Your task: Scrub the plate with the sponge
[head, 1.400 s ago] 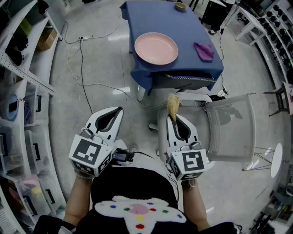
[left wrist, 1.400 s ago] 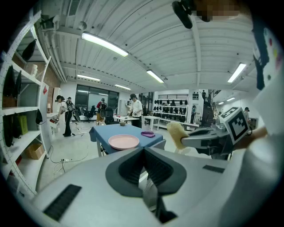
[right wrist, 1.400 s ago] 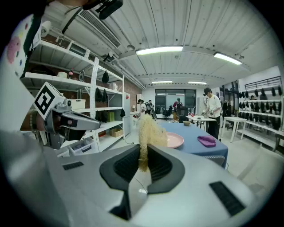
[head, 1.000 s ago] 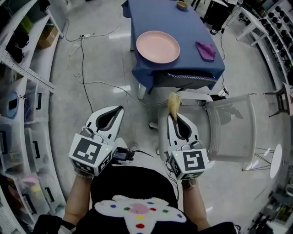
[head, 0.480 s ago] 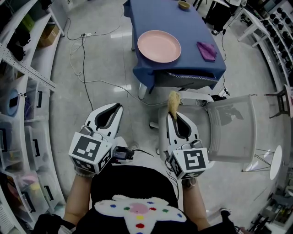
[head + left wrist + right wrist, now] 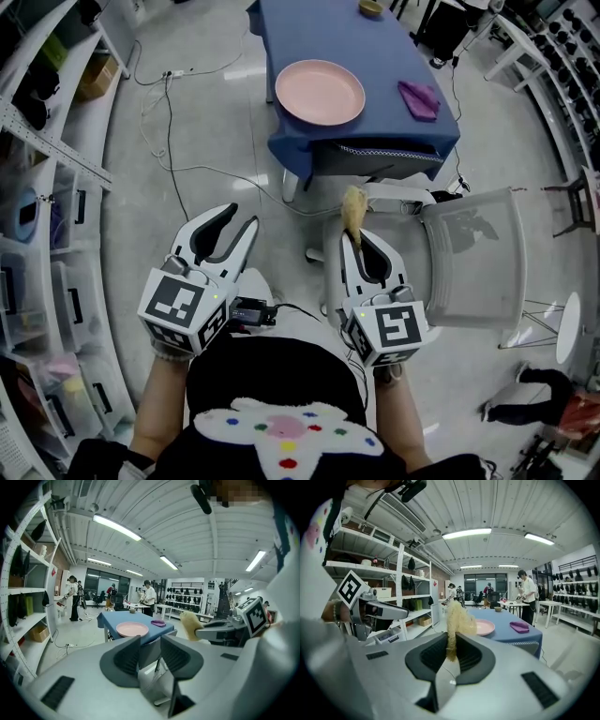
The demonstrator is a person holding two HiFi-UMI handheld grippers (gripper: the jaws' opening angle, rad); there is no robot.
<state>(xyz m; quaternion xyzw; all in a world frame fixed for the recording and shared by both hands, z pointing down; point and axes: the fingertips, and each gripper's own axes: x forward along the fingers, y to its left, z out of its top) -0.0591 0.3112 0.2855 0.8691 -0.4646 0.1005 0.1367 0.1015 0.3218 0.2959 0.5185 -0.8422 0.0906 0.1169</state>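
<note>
Head view, left gripper [image 6: 239, 217] jaws just parted, nothing between, closed earlier

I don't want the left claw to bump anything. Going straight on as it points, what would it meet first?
Nothing close. The left claw, its jaws just opened and empty, aims at the grey chair before the blue table. Probably the chair first, though depth is unclear.

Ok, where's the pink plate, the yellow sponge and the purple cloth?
pink plate [image 6: 320, 92], head view, the middle of its flat inside.
yellow sponge [image 6: 352, 210], head view, the fluffy end that sticks out.
purple cloth [image 6: 419, 99], head view, the middle of the cloth.
</note>
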